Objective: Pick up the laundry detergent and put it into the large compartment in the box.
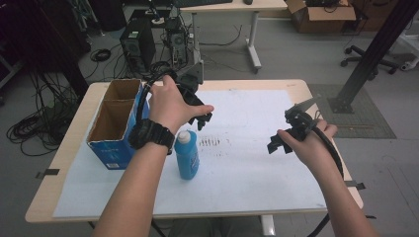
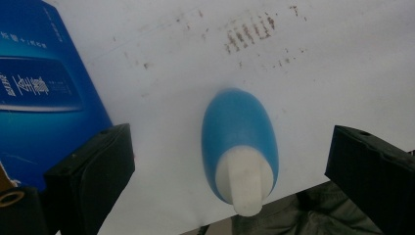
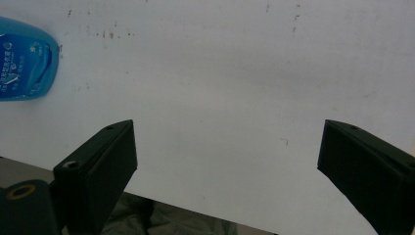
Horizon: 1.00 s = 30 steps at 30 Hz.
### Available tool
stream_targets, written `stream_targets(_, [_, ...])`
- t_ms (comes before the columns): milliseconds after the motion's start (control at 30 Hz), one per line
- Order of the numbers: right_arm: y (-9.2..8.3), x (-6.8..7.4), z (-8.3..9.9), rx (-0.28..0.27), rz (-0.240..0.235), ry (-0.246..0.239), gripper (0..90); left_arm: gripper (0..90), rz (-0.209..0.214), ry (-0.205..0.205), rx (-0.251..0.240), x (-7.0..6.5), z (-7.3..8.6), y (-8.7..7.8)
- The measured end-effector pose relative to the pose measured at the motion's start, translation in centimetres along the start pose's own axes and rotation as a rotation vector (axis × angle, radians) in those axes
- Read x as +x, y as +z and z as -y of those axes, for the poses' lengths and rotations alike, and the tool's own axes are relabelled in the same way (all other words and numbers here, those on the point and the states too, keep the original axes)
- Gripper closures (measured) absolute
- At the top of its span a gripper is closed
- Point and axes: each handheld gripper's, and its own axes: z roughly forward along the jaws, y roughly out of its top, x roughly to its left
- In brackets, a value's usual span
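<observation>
The left gripper (image 1: 197,114) hangs above the table, its 2 black jaws spread wide and holding nothing. In the left gripper view those jaws frame a blue bottle (image 2: 240,142) with a white cap (image 2: 243,183) seen from above, standing upright on the white sheet (image 2: 318,73) and touching neither jaw. The right gripper (image 1: 284,140) is held well apart to the right, over bare sheet, its jaws likewise wide apart and empty.

In the high view the bottle (image 1: 187,154) stands just beside a blue cardboard box (image 1: 114,123) with 2 open compartments. The box's side carries white characters, too angled to read in the left gripper view. The bottle's label shows small white print in the right gripper view, too fine to read. Dark smudges (image 1: 209,142) mark the sheet near the bottle.
</observation>
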Motion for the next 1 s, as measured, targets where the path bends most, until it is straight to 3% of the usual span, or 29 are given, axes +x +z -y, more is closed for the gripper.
stream_targets(1000, [1.6, 0.7, 0.3, 0.019, -0.012, -0.023, 7.7, 4.7, 0.007, -0.034, 0.074, -0.5, 1.6, 4.0])
